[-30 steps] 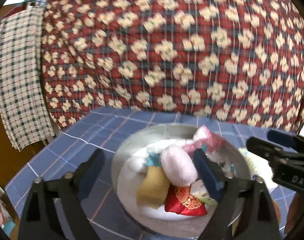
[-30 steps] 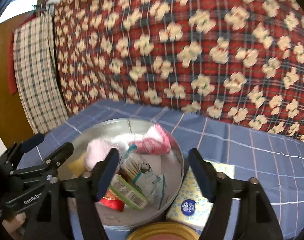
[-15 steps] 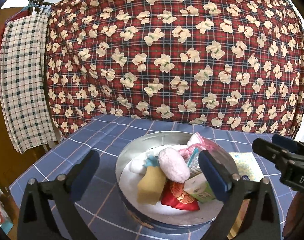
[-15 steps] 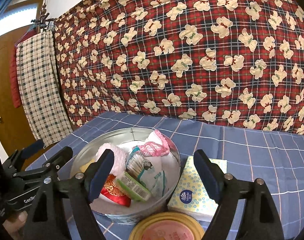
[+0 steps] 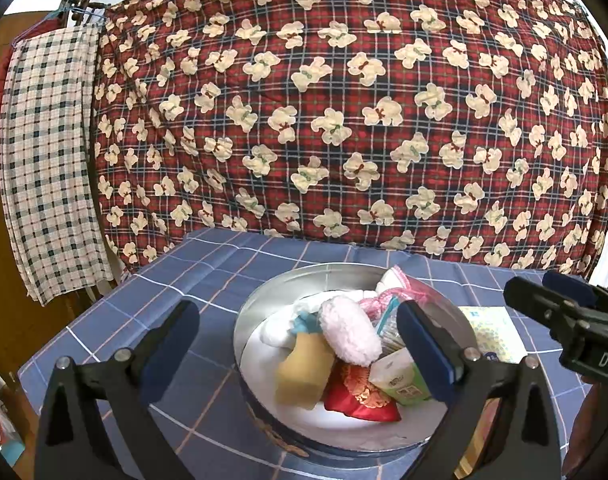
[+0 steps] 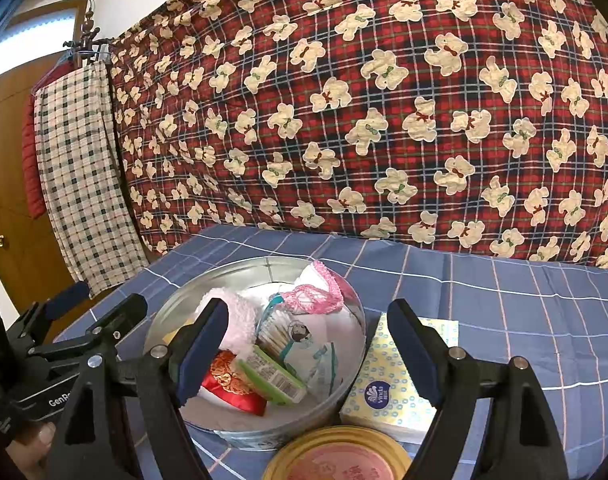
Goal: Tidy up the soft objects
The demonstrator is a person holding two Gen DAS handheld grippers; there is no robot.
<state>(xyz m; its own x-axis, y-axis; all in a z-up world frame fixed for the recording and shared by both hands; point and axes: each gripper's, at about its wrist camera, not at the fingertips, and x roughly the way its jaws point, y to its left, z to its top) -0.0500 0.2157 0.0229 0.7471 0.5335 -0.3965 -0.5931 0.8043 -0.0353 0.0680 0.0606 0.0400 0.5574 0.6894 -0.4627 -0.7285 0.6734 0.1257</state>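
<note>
A round metal tin (image 5: 263,300) (image 6: 171,312) stands on the blue checked tablecloth, filled with soft items: a pink fluffy puff (image 5: 350,336) (image 6: 241,318), a yellow sponge (image 5: 301,372), a red embroidered pouch (image 5: 360,398) (image 6: 229,382), a green tissue pack (image 5: 400,380) (image 6: 271,374), a cotton swab bag (image 6: 293,340) and pink lace cloth (image 6: 318,294). My left gripper (image 5: 299,352) hangs open above the tin's near side, holding nothing. My right gripper (image 6: 308,348) is open above the tin's right rim, empty. A yellow tissue packet (image 6: 392,380) (image 5: 490,332) lies right of the tin.
A gold-rimmed round lid (image 6: 340,456) lies at the near edge, in front of the tin. A red plaid bear-print quilt (image 5: 344,100) hangs as a wall behind the table. A checked cloth (image 5: 47,160) hangs at the left by a wooden door.
Both grippers have drawn back and up from the tin, so the view shows more of the quilt and table. The tin's contents have not moved.
</note>
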